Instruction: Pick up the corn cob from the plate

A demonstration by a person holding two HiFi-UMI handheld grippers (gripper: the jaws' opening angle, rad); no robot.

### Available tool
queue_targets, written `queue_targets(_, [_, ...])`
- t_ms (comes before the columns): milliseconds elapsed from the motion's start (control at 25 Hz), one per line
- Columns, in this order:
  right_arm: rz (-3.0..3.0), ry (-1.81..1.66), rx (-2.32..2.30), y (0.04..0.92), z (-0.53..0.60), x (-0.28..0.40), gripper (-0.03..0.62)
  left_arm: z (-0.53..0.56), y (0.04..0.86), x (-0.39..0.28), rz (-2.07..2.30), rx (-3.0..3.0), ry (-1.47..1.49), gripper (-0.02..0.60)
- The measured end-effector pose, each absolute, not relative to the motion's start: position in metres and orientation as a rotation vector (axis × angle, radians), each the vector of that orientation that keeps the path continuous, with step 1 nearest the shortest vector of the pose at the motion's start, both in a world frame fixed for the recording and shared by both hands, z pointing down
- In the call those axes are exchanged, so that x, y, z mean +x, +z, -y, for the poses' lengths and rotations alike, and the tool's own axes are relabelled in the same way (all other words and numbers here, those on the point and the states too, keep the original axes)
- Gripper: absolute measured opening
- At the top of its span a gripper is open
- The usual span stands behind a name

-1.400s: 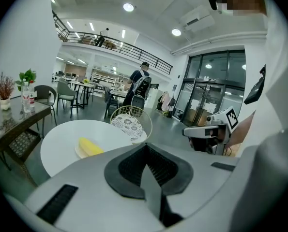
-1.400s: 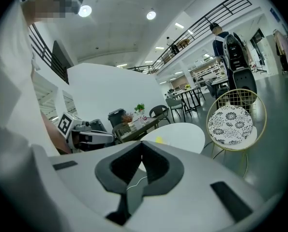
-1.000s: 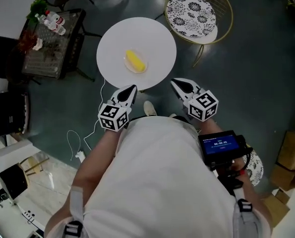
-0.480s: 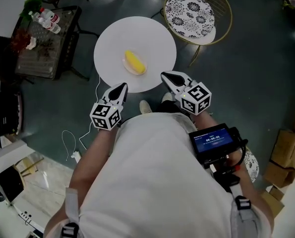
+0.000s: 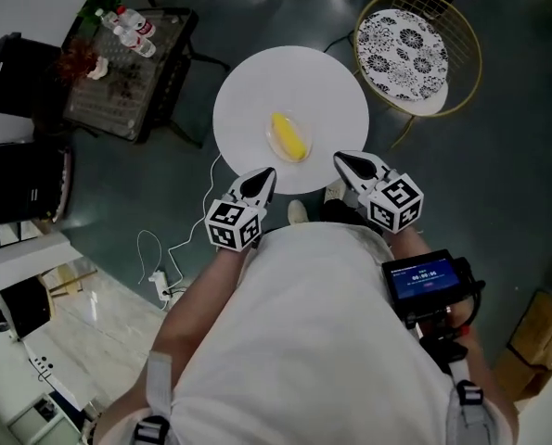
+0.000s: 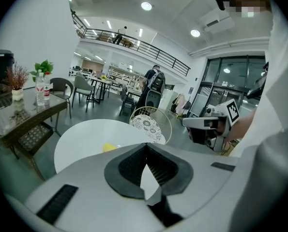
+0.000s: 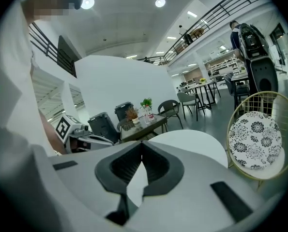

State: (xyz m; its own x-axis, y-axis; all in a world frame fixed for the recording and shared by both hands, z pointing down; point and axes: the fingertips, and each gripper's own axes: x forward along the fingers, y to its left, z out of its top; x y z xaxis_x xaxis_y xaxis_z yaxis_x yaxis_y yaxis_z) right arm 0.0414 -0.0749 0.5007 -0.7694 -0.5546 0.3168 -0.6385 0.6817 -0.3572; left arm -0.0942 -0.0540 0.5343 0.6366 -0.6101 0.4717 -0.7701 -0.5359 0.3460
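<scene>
Holding both pairs of fingers pressed together, nothing btwn them. My left gripper (image 5: 266,175) & right gripper (image 5: 342,159) hang over the near edge of the round white table (image 5: 257,91). The yellow corn cob (image 5: 291,138) lies on a small clear plate (image 5: 276,126) mid-table, near both tips but touching neither.

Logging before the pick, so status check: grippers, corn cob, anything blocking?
Left gripper shut, empty; right gripper likewise, both at table edge. Corn cob on plate, untouched. Nothing between.
</scene>
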Motion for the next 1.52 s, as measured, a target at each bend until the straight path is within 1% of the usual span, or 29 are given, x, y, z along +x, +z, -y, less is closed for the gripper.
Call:
queue_targets(200, [2.725,0.668,0.905,0.512,0.117,0.062,0.008,0.091,0.553,-0.073,1.096,2.275,0.468,0.006])
queue_targets(520, [2.702,0.696,0.844,0.529,0.131,0.055,0.008,0.098,0.596,-0.083,1.11,2.08,0.616,0.008])
queue_targets(1120, [2.688,0.81,0.802,0.556,0.155,0.056,0.008,0.127,0.643,-0.077,1.043,1.898,0.733,0.011])
queue_targets(1200, [2.684,0.823,0.808,0.557,0.157,0.059,0.008,0.131,0.649,-0.076,1.034,1.852,0.734,0.071])
queue_targets(1400, [2.671,0.858,0.815,0.562,0.161,0.062,0.008,0.146,0.661,-0.079,1.065,1.721,0.728,0.122])
queue_targets(1520, [2.665,0.873,0.82,0.565,0.165,0.066,0.008,0.154,0.669,-0.078,1.092,1.651,0.731,0.167])
